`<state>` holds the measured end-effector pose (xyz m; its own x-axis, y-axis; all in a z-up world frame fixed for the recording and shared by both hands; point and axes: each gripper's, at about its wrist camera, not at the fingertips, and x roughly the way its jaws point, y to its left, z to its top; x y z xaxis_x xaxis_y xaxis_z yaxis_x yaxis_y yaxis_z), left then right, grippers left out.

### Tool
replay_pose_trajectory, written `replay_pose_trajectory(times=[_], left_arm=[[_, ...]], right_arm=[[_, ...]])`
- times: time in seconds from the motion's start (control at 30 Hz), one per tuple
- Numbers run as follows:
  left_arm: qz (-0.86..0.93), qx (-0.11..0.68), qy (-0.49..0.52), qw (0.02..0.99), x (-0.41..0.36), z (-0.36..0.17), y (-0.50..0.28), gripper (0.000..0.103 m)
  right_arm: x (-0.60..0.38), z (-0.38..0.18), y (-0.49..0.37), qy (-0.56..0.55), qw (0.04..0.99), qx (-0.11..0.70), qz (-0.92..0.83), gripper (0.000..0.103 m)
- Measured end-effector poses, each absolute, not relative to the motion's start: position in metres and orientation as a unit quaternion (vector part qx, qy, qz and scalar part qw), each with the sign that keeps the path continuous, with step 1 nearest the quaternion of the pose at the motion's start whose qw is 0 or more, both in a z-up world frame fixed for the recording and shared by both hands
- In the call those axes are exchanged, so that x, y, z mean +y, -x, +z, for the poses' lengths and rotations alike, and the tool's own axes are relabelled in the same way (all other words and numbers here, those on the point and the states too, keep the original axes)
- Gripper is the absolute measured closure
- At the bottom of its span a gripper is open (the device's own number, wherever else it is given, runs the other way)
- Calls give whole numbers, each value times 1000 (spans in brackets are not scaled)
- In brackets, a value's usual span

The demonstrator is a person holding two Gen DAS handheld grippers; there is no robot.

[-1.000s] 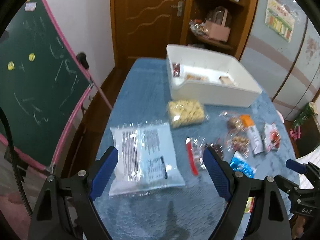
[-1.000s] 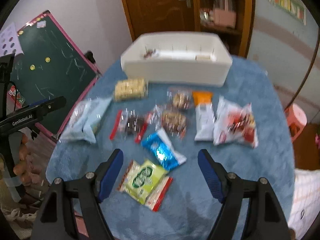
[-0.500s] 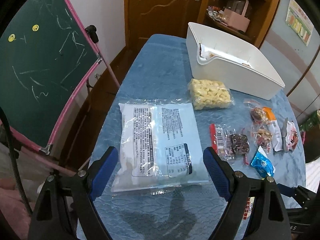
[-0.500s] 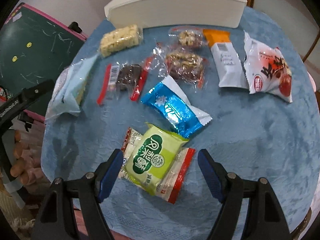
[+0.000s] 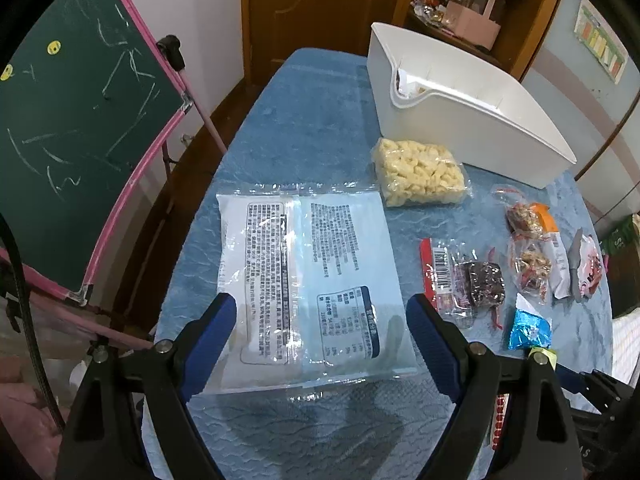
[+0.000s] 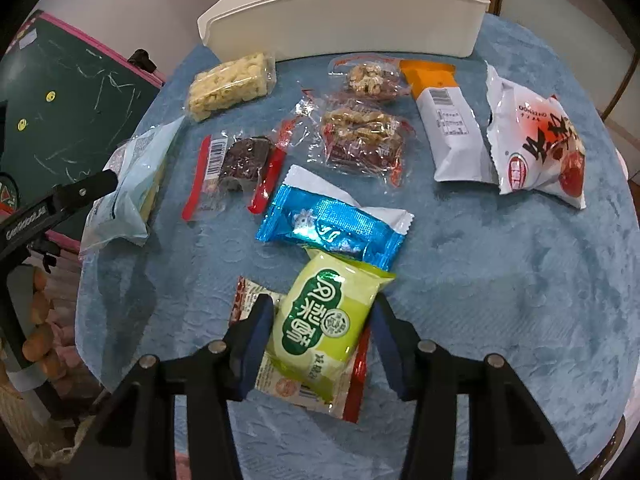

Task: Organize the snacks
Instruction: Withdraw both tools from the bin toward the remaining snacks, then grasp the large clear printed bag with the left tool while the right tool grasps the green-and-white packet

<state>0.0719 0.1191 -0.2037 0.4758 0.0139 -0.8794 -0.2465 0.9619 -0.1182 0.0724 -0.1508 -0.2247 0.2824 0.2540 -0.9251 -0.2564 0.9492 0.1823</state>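
Note:
A large pale blue snack bag (image 5: pixel 308 276) lies flat with its printed back up. My left gripper (image 5: pixel 320 320) hangs open low over its near end, one blue finger (image 5: pixel 212 328) at each long side. In the right wrist view a green packet (image 6: pixel 332 300) rests on a red-edged packet (image 6: pixel 356 388). My right gripper (image 6: pixel 322 320) straddles the green packet. Its jaws are closing, and both pads meet the packet's sides. The white bin (image 5: pixel 480 128) stands at the table's far end with a few snacks inside.
Between the bin (image 6: pixel 340 20) and my grippers lie a yellow puffed snack block (image 6: pixel 228 84), a dark bar in clear wrap (image 6: pixel 244 160), two nut packets (image 6: pixel 360 132), a shiny blue packet (image 6: pixel 332 228), an orange-white packet (image 6: pixel 448 120) and a red-white bag (image 6: pixel 540 140). A chalkboard (image 5: pixel 72 120) leans at the left.
Both grippers have come down closer to the table. The right jaws have narrowed from wide apart onto the green packet. The left jaws stay wide over the pale blue bag.

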Motion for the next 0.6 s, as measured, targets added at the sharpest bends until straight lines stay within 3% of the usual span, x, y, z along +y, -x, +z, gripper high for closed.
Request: replay_pose_trajectory(times=[0.3, 0.6], left_arm=[[76, 539, 126, 830, 120, -219, -97, 17], [119, 553, 12, 825, 91, -239, -117, 10]], right_arm=[[-144, -225, -73, 17, 806, 568, 166, 54], [-145, -225, -74, 16, 805, 568, 170, 54]])
